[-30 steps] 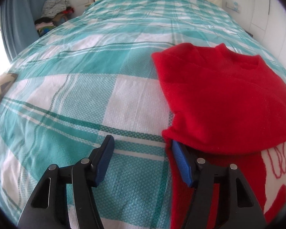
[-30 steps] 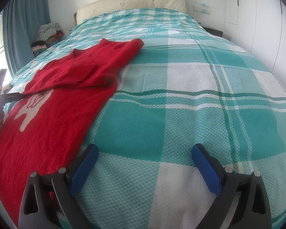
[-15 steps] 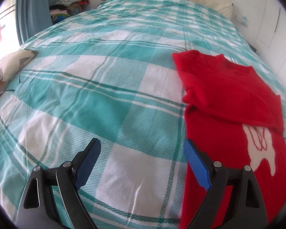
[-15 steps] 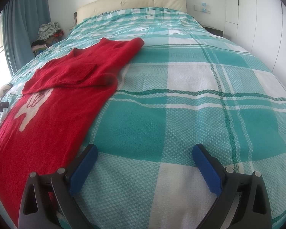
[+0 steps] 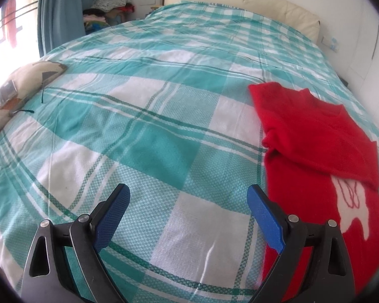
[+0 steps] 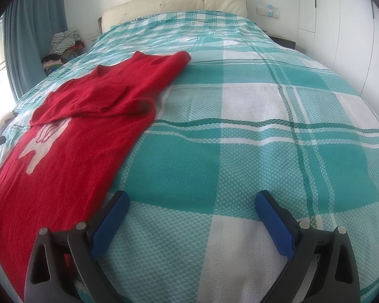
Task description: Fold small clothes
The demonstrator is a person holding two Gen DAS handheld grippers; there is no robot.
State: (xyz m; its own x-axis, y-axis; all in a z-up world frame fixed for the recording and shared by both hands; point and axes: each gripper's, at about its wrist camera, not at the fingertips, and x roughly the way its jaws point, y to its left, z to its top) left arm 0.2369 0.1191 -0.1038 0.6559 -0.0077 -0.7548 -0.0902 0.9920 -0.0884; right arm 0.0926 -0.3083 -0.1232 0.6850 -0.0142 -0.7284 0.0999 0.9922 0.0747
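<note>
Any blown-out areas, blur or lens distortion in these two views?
Left wrist: window at upper left blown out, bed bulges from fisheye, sweater sharp. Right wrist: glare at left edge, sweater crisp, dark vignette corners.

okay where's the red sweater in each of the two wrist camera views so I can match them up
Left wrist view: the red sweater lies along the right side, beside the right-hand blue finger.
Right wrist view: the red sweater fills the left side, running from the lower left edge toward the middle top.
Shared landmark: the cream headboard at the far end of the bed.
</note>
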